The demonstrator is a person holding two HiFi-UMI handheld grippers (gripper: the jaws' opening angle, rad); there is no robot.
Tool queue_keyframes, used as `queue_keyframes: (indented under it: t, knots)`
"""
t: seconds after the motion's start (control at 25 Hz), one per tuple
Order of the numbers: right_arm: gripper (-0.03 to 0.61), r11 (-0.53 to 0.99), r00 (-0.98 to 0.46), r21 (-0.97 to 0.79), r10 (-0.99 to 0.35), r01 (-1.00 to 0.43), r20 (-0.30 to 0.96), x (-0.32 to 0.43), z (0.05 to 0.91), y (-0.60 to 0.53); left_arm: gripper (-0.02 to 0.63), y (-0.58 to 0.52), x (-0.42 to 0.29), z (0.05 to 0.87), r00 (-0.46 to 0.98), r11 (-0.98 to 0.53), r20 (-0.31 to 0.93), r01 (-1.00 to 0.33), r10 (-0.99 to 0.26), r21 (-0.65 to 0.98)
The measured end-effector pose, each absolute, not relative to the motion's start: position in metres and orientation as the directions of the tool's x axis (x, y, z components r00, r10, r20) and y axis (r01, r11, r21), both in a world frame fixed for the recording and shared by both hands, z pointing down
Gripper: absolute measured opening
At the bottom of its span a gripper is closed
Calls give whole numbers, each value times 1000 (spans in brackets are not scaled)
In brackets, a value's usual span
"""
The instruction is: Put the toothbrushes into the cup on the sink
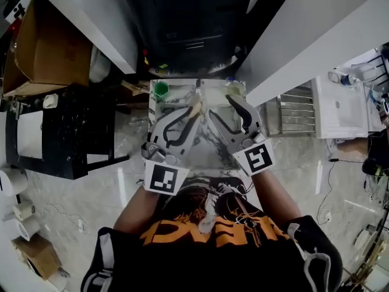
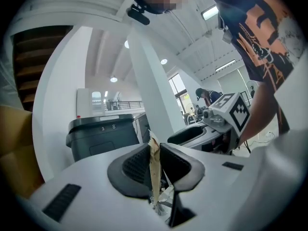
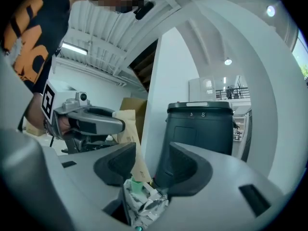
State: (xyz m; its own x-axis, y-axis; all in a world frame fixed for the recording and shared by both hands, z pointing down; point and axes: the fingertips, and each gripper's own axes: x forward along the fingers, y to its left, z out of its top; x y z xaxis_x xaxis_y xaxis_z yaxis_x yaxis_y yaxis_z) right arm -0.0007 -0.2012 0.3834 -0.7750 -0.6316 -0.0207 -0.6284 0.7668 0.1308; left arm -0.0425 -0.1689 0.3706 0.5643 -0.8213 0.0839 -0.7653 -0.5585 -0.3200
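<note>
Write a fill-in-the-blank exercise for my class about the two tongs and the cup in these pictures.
1. The ____ tongs are shut on a tan paper packet.
2. The right tongs stand ____, pressing on nothing.
3. In the head view, the cup at the far left corner of the marble counter is coloured ____.
Missing words: left; open; green.

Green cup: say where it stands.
Head view, left of centre: the green cup stands at the far left corner of the sink, beyond the left gripper.
</note>
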Motion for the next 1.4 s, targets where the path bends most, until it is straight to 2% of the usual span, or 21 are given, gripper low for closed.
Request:
queue_keyframes:
  t: [0.36,0.6,1.08,1.4]
  knots:
    - [173,821,-831,138,-556,-553,-22,-64,377,-163,83,-149,-94,374,537,-533,84,-784,-839,-318]
    - [17,824,-832,118,-554,-554,-41,-77,370,-155,83,-145,-115,378,519,-519,84,-802,-851,-297]
    - [14,829,-835,111,-550,-549,-16,-83,372,-152,83,-151,-136,386,501,-498,69,-818,-862,-288]
    - [14,831,-834,87,-552,-549,7,-86,378,-155,83,-191,-168,436,425,-435,101,-850,-900,-296]
